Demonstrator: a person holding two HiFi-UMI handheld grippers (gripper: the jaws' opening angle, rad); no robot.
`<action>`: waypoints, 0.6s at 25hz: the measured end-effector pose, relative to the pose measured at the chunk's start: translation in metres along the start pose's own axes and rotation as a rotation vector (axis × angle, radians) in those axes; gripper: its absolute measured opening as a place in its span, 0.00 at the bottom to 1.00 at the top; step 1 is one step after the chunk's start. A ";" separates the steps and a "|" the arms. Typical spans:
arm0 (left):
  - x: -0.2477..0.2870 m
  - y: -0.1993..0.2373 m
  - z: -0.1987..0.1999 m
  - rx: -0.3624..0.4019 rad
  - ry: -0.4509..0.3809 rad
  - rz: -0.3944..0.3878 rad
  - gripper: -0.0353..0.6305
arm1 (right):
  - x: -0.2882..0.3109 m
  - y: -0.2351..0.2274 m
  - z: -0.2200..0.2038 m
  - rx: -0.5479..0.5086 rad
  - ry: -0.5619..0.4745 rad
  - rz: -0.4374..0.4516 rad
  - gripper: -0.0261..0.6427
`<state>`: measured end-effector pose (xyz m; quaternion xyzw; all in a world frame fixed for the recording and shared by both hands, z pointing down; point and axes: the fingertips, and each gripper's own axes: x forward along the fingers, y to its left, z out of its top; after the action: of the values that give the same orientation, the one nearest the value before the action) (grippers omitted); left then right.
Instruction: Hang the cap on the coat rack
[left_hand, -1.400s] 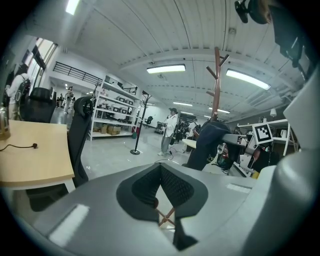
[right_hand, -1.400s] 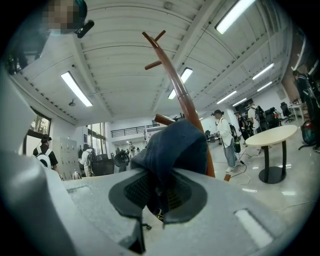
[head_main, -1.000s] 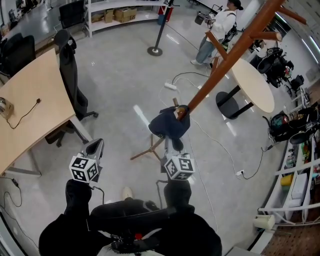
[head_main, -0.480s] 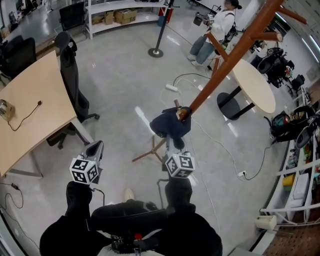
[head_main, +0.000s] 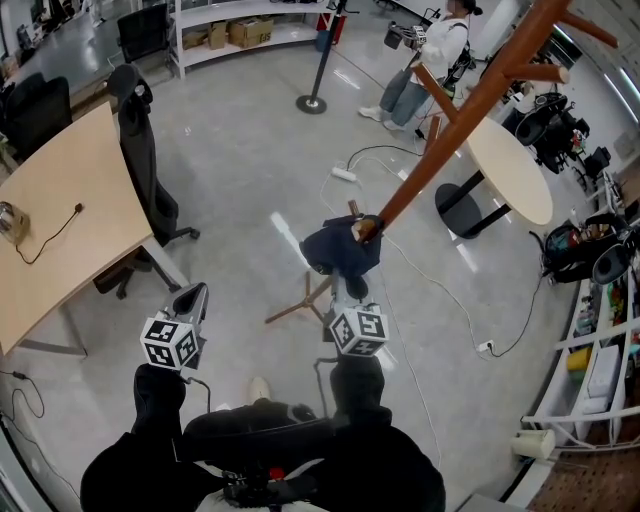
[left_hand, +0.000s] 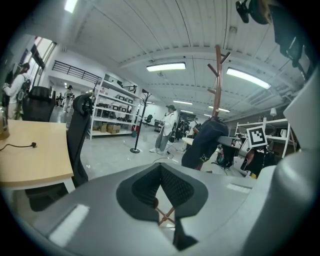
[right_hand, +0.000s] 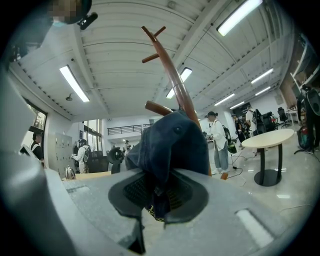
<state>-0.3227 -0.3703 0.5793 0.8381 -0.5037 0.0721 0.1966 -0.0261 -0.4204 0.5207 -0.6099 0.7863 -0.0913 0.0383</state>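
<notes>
The dark blue cap (head_main: 338, 250) hangs over a low peg of the brown wooden coat rack (head_main: 450, 130), whose pole slants up to the right. My right gripper (head_main: 349, 290) reaches level to the cap's near edge. In the right gripper view the cap (right_hand: 170, 145) fills the middle in front of the rack (right_hand: 170, 70), and its fabric sits between the pads of the right gripper (right_hand: 159, 197). These jaws have just been opening slightly. My left gripper (head_main: 188, 298) stays off to the left, shut and empty (left_hand: 161, 190); from there the cap (left_hand: 205, 142) shows on the rack (left_hand: 218, 75).
A wooden desk (head_main: 60, 220) and a black office chair (head_main: 140, 150) stand to the left. A round table (head_main: 510, 170) is beyond the rack, with a person (head_main: 430, 60) walking behind it. A stanchion (head_main: 312, 100) and floor cables (head_main: 400, 160) lie further out.
The person in the background has stepped a little to the left. The cap, rack and both grippers hold their places.
</notes>
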 end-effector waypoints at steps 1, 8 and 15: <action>0.000 -0.001 0.000 0.000 0.001 -0.001 0.06 | -0.001 0.000 0.000 0.000 -0.002 -0.001 0.12; -0.001 -0.005 -0.003 -0.004 0.000 0.002 0.06 | -0.005 -0.002 -0.002 0.013 -0.008 0.007 0.16; -0.005 -0.015 -0.002 0.001 -0.005 0.004 0.06 | -0.015 0.000 -0.001 0.023 -0.006 0.036 0.21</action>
<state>-0.3122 -0.3594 0.5757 0.8375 -0.5056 0.0708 0.1948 -0.0231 -0.4060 0.5212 -0.5953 0.7960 -0.0975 0.0493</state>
